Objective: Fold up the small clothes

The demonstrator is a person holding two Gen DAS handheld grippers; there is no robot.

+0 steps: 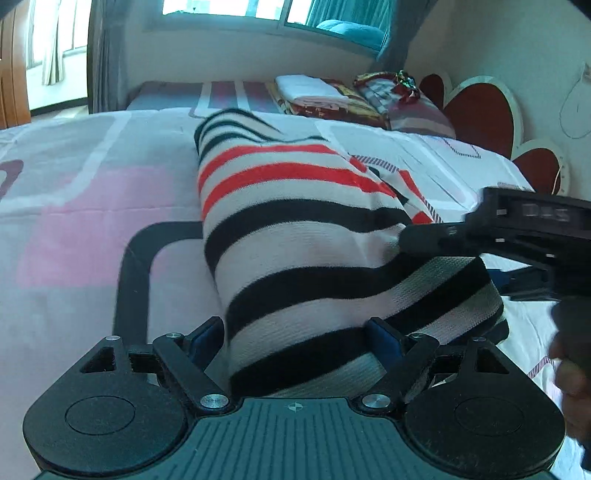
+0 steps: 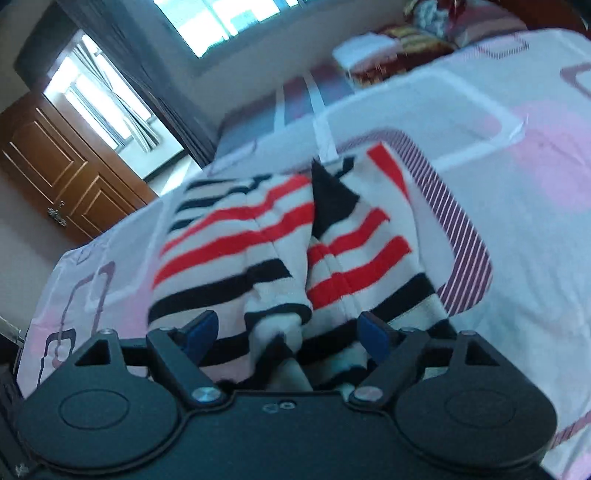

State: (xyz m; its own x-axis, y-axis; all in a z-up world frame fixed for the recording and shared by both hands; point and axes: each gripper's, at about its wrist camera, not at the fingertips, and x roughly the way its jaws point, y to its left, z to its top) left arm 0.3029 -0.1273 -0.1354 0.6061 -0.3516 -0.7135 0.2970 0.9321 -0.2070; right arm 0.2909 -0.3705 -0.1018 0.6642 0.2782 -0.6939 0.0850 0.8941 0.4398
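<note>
Striped knit garment (image 1: 295, 236) fills the space right at the left tongs (image 1: 295, 332), its lower hem bulging up between the two blue-padded fingers (image 1: 207, 332). Fingers stand wide apart; the cloth lies between them, no pinch visible. Bands of black, red and cream run across the fabric, which stretches away from the tongs along the bed cover (image 1: 74, 206).

Right of the left tongs, the right tongs' black body (image 1: 528, 229) comes in from the side, one finger resting against the garment's edge. A hand (image 1: 570, 369) shows blurred at the frame edge below it.

Right wrist view: right tongs (image 2: 293, 332) also spread wide, blue pads (image 2: 373, 332) either side of a bunched fold of the same garment (image 2: 258, 240). Cloth loose between them, not clamped. Picture blurred.

Beyond the garment, far side of the bed: folded linens (image 1: 310, 90) and a pillow (image 1: 417, 110). Red petal-shaped headboard (image 1: 476, 110) far right. Window (image 1: 236, 9) ahead; wooden door (image 2: 55, 166) to the left in the right wrist view.
</note>
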